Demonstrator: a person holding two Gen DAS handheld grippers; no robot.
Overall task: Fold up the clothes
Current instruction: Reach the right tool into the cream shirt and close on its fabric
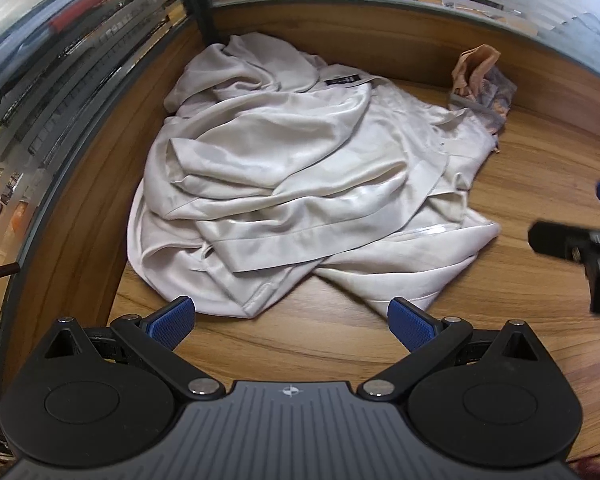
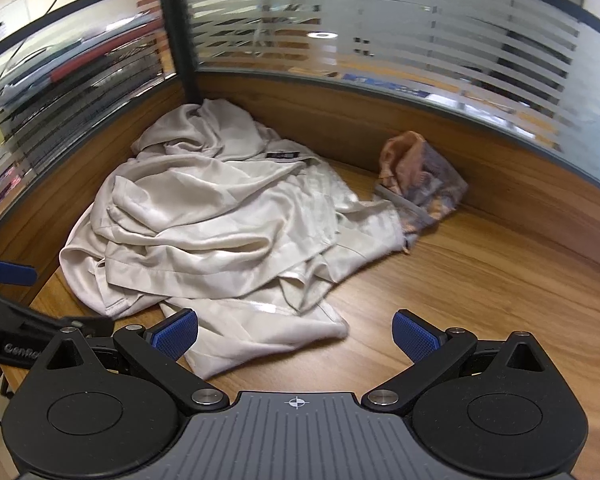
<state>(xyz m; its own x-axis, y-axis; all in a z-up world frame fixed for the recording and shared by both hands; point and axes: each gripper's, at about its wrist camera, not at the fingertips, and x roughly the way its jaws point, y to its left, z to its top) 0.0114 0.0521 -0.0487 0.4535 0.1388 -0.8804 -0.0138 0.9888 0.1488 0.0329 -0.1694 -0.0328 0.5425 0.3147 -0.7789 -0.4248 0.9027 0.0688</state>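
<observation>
Looking down both wrist views, I see the cream garment (image 1: 300, 184) lying crumpled in the corner of the wooden counter (image 1: 520, 208), bunched against the striped glass partition (image 2: 380, 40), its dark neck label (image 1: 342, 79) turned up toward the back wall. I judge it was simply dropped there, because the layers overlap with no straight edge laid out, so nothing is folded yet. A smaller orange and grey patterned cloth (image 2: 416, 176) sits just beside its far right edge, touching it, probably waiting its turn. My left gripper (image 1: 291, 322) hovers over the near hem with fingers (image 1: 172, 322) spread wide, holding nothing; cloth shows between them, but I cannot tell if a pad touches it. My right gripper (image 2: 296, 334) is likewise wide open and empty, its left finger over the lowest flap of fabric, its right over bare wood. I would guess both are lined up to catch a hem and pull the garment flat.
</observation>
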